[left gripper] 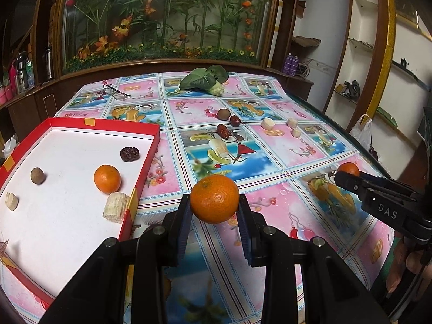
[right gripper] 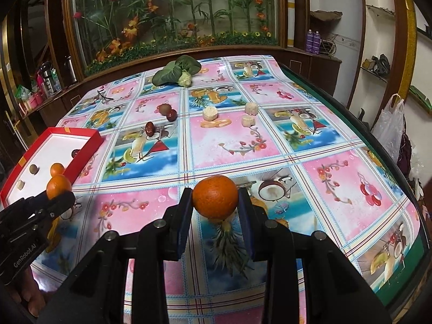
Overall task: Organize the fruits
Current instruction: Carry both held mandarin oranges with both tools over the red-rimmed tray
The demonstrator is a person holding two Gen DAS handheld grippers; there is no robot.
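My left gripper [left gripper: 214, 202] is shut on an orange tangerine [left gripper: 214, 199] and holds it above the tablecloth, just right of the red box [left gripper: 151, 159]. The box holds another tangerine [left gripper: 107, 178], a dark date [left gripper: 129, 154], a brown longan [left gripper: 37, 175] and two pale sugarcane pieces [left gripper: 116, 207]. My right gripper [right gripper: 215, 198] is shut on a second tangerine [right gripper: 215, 197] over the table's near middle. Each gripper shows in the other's view, the right one [left gripper: 348, 174] at the right edge and the left one [right gripper: 58, 189] at the left edge.
Loose on the tablecloth lie a kiwi [right gripper: 164, 108], two red dates [right gripper: 149, 128], three pale sugarcane pieces [right gripper: 210, 113] and a leafy vegetable [right gripper: 176, 73] at the far side. Glasses [left gripper: 116, 91] lie far left. The table's edge [right gripper: 378, 140] curves along the right.
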